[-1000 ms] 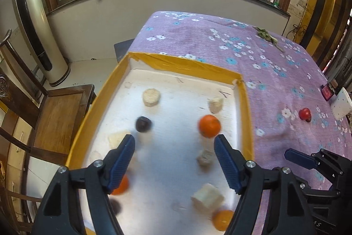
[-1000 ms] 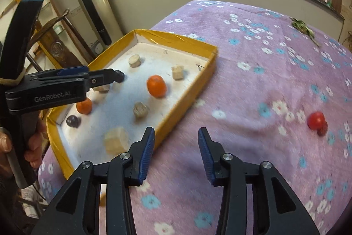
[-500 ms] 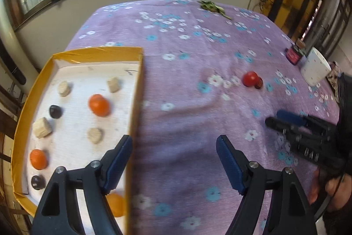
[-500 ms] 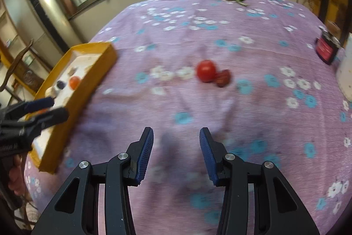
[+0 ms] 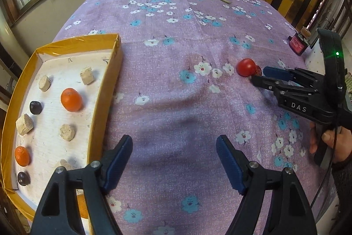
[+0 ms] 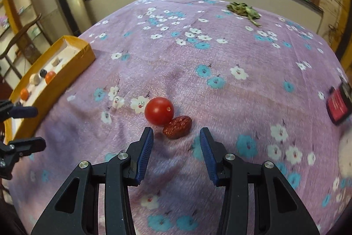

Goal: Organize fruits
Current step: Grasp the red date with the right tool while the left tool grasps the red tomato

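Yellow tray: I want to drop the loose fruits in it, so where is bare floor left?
In the yellow tray, the far strip behind the tan chunks is bare, as is the patch between the big orange and the right wall. The left side is crowded.

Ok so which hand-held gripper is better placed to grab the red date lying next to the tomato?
Right. The right hand-held gripper is open and lined up just short of the red date, which touches the cherry tomato. The left hand-held gripper hangs open over bare cloth beside the yellow tray.
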Action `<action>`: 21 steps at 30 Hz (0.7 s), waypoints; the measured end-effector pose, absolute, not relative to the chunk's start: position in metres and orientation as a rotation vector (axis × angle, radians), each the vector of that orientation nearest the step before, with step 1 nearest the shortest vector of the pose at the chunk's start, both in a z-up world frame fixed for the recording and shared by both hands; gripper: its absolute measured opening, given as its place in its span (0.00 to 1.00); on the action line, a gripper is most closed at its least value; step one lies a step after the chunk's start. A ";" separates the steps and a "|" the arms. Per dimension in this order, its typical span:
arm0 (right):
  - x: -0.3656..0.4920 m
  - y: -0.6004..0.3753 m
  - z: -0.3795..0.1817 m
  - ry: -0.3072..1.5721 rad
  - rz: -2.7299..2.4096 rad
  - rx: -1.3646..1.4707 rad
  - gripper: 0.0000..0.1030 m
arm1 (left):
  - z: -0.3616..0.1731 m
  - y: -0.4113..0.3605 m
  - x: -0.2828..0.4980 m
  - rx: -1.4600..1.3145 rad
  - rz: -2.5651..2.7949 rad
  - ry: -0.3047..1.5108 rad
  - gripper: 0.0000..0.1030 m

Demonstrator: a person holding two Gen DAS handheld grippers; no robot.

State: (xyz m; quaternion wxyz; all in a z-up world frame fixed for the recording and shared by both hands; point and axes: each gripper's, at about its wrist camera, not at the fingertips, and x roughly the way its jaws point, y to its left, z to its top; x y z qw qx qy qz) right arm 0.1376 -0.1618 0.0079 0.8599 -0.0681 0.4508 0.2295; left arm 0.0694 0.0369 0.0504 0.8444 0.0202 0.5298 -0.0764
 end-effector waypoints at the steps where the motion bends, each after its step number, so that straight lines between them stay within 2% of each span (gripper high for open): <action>1: 0.138 -0.161 0.006 0.937 0.500 -0.164 0.42 | 0.050 0.035 0.070 0.045 -0.160 1.121 0.78; 3: 0.138 -0.158 0.006 0.914 0.527 -0.208 0.39 | 0.050 0.030 0.074 0.052 -0.159 1.126 0.78; 4: 0.137 -0.156 0.006 0.905 0.531 -0.232 0.29 | 0.049 0.027 0.076 0.057 -0.160 1.128 0.78; 5: 0.137 -0.156 0.006 0.897 0.521 -0.250 0.25 | 0.049 0.023 0.079 0.062 -0.161 1.128 0.78; 21: 0.097 -0.217 0.015 0.931 0.423 -0.050 0.26 | 0.036 -0.081 0.149 0.114 -0.304 1.096 0.78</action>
